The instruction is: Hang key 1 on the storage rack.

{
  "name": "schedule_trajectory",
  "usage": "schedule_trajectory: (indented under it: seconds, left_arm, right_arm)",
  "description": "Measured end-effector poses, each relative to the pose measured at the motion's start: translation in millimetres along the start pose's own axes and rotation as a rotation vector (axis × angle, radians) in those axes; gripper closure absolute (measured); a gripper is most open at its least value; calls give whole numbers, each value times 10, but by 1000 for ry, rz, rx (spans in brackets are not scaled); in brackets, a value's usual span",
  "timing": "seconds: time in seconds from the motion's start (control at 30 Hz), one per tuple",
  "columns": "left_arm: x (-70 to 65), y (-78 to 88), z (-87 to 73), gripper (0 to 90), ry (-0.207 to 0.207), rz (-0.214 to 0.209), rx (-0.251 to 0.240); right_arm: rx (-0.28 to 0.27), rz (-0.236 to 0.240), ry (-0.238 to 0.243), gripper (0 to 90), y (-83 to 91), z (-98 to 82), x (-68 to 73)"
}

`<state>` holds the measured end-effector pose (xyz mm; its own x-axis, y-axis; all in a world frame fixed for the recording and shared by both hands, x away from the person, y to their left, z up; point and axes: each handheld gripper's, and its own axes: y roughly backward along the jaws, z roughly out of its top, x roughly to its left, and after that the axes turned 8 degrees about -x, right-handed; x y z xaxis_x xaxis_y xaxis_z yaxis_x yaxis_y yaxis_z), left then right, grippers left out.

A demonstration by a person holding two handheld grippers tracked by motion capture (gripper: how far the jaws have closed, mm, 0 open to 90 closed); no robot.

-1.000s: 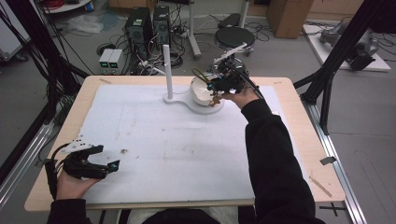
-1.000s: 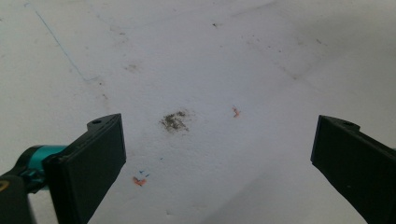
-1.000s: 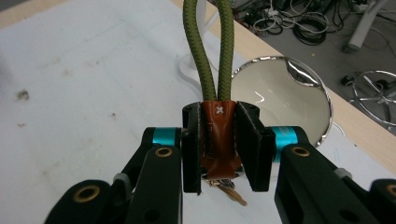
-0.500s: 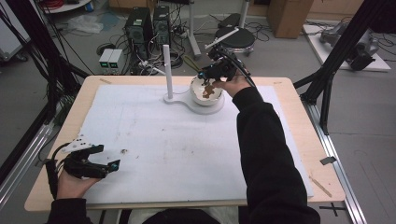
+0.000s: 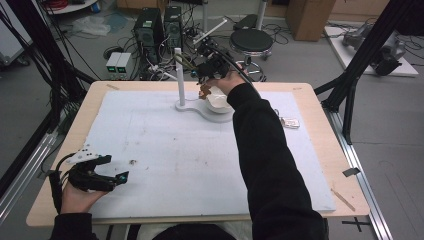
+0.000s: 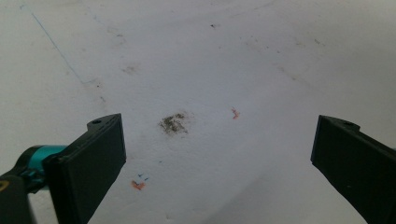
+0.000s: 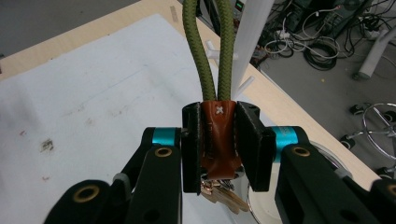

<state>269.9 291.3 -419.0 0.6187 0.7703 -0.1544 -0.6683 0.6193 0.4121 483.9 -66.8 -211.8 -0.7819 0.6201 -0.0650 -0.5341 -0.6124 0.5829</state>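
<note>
Since 1 second ago the right gripper (image 5: 206, 70) has risen from the white dish (image 5: 220, 102) at the far side of the table and moved left, so it now hangs in the air above the dish's left edge, close to the white post (image 5: 179, 75). Its 2 black jaws are clamped on the brown leather tab (image 7: 217, 140) of a key fob. From the top of that tab a doubled olive-green cord loop (image 7: 210, 46) rises straight ahead in the right gripper view, and a few brass-coloured keys (image 7: 224, 193) dangle beneath the tab. In the high view the fob shows as a small brown shape just under the gripper, lifted clear of the dish. The white post stands upright on a flat white base (image 5: 192, 107) that joins the dish; in the right gripper view short pegs stick out from the post beside the cord.

The left gripper (image 5: 116, 179) has kept its place at the near left corner of the white mat (image 5: 165, 150), held low in the person's left hand (image 5: 75, 196). Its jaws stand wide apart with nothing between them; the left gripper view looks down past them at a dark smudge (image 6: 173, 123) and small orange flecks on the mat. A small flat packet (image 5: 290, 122) lies on the mat to the right of the person's black sleeve (image 5: 270, 165).
</note>
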Motion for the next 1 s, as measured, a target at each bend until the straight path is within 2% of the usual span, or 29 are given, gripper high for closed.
schedule_trajectory:
  seconds: [0.13,0.27,0.43,0.6,0.7,1.0]
  left_arm:
    - [-16,-31,-11,36,-5,-14,19]
    - [-11,-24,-12,37,-3,-14,13]
    - [3,-13,-12,36,-1,-13,7]
    - [8,-4,-17,36,0,-7,7]
    - [8,0,-17,36,2,-5,1]
    - [11,5,-12,37,11,-13,-3]
  right_arm:
    - [21,-7,-1,720,-137,36,50]
    - [48,-15,-12,719,-274,29,74]
    - [103,-56,19,718,-414,-1,115]
    - [128,-85,34,718,-484,-19,138]
    - [126,-89,19,718,-516,-43,117]
    - [167,-119,-37,716,-672,-183,53]
